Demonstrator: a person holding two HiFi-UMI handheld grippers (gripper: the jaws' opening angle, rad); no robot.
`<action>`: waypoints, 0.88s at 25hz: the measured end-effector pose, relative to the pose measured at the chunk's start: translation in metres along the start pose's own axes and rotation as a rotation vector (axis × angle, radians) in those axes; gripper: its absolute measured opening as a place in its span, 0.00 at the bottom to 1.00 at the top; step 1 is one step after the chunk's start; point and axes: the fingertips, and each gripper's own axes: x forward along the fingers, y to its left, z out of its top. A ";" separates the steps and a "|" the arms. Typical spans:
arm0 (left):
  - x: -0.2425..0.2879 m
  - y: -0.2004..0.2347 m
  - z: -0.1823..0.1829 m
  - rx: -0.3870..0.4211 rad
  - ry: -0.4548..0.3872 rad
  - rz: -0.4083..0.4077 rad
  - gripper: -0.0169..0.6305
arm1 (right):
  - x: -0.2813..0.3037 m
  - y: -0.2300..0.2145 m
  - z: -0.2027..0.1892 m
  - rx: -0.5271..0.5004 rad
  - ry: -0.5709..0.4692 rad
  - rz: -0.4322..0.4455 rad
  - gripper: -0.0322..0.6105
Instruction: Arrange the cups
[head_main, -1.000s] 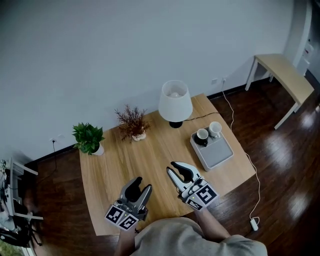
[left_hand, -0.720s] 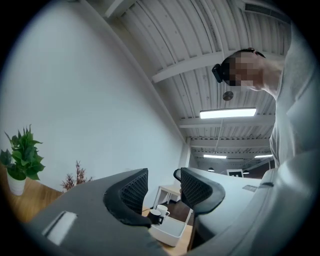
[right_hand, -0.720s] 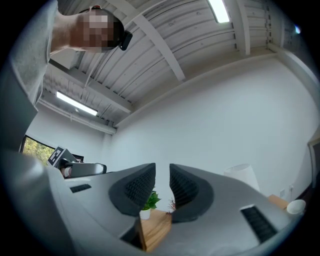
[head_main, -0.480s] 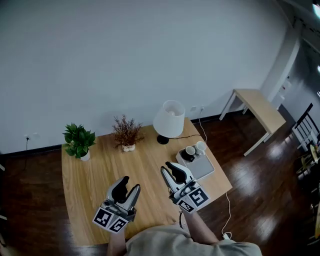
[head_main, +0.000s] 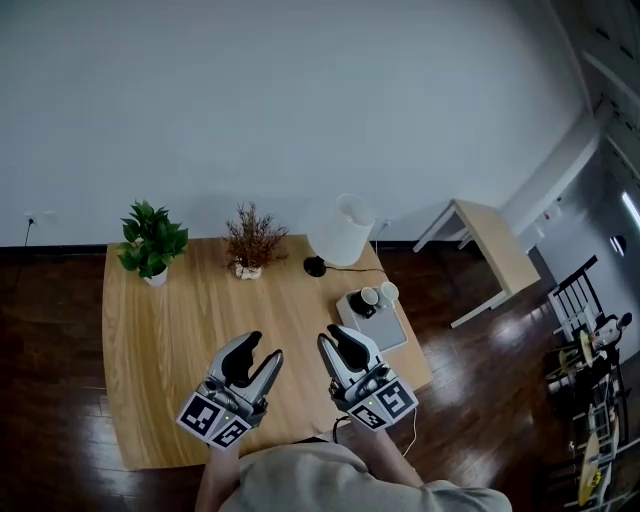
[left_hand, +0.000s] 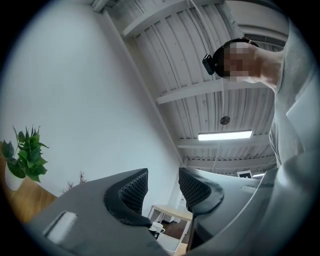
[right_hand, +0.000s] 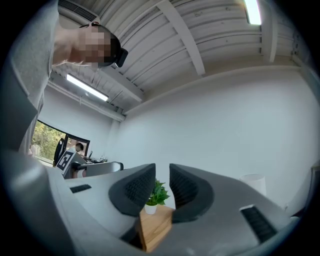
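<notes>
Vs 1 s ago the head view has pulled back & swung: tabletop (head_main: 180, 310) looks smaller, more floor shows at right. Both grippers stay over the near edge, no reach made. Left gripper (head_main: 258, 352): jaws apart, nothing btwn them. Right gripper (head_main: 340, 345): also apart, narrower gap, empty. Cups (head_main: 370, 297) sit untouched on the grey tray (head_main: 390, 328), right side, just near of the lamp (head_main: 340, 230). Arranging prob. not begun yet.

I am holding the left tool (head_main: 262, 348) and right tool (head_main: 338, 343) side by side over the table's (head_main: 180, 330) near edge, two cups (head_main: 370, 297) sitting at the far end of a tray (head_main: 385, 328) on the right, with potted plant (head_main: 150, 240), dried sprig (head_main: 250, 240) and lamp (head_main: 340, 232) lining the far edge.
</notes>
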 end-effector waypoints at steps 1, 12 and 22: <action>0.001 -0.002 -0.002 0.005 0.005 -0.001 0.32 | 0.000 -0.001 -0.001 0.003 -0.003 0.004 0.18; 0.023 -0.010 -0.037 0.038 0.128 0.049 0.32 | -0.016 -0.043 -0.021 0.113 -0.062 0.013 0.18; 0.039 -0.009 -0.059 0.017 0.199 0.054 0.32 | -0.026 -0.062 -0.038 0.164 -0.053 -0.002 0.17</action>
